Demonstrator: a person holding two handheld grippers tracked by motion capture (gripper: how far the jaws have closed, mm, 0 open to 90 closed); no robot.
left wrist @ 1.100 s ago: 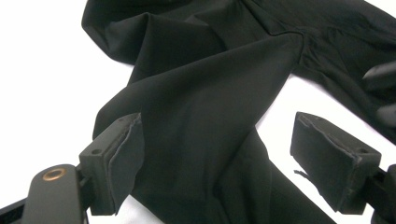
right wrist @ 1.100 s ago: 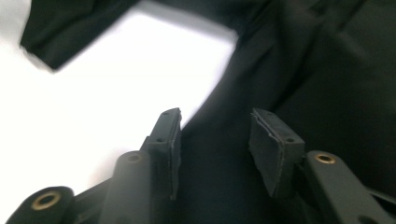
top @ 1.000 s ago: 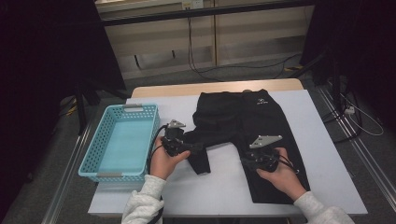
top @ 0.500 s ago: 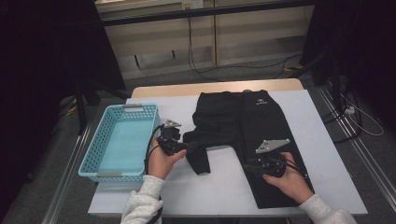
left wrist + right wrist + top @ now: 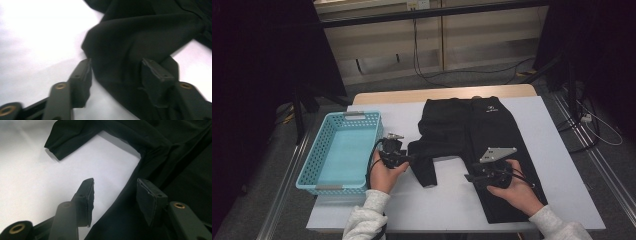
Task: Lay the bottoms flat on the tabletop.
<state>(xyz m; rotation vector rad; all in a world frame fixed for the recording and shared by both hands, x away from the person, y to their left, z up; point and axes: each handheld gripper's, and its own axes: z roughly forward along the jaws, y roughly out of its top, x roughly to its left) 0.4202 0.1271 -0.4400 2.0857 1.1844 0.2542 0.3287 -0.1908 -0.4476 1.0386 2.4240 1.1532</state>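
Observation:
Black trousers (image 5: pixel 482 130) lie flat on the white table (image 5: pixel 447 210), waistband at the far side. One leg is bent across toward the left. My left gripper (image 5: pixel 404 159) sits at that bent leg. Its jaws have just been closing and now straddle a fold of the black cloth (image 5: pixel 120 45); one fingertip (image 5: pixel 85 70) meets the fold's edge, with no clear pinch. My right gripper (image 5: pixel 472 176) is at the inner edge of the straight leg. Its jaws have just been opening; the cloth edge (image 5: pixel 130 195) lies loose between them, and one pad (image 5: pixel 87 192) stands over bare table.
A light blue plastic basket (image 5: pixel 307 170) stands at the table's left edge, close beside my left hand. Bare white table lies between the two trouser legs and along the front edge. Cables run over the floor behind and to the right of the table.
Both hands stay at nearly the same spots on the trousers. The right hand dipped slightly toward the front and came back. The garment lies as before.

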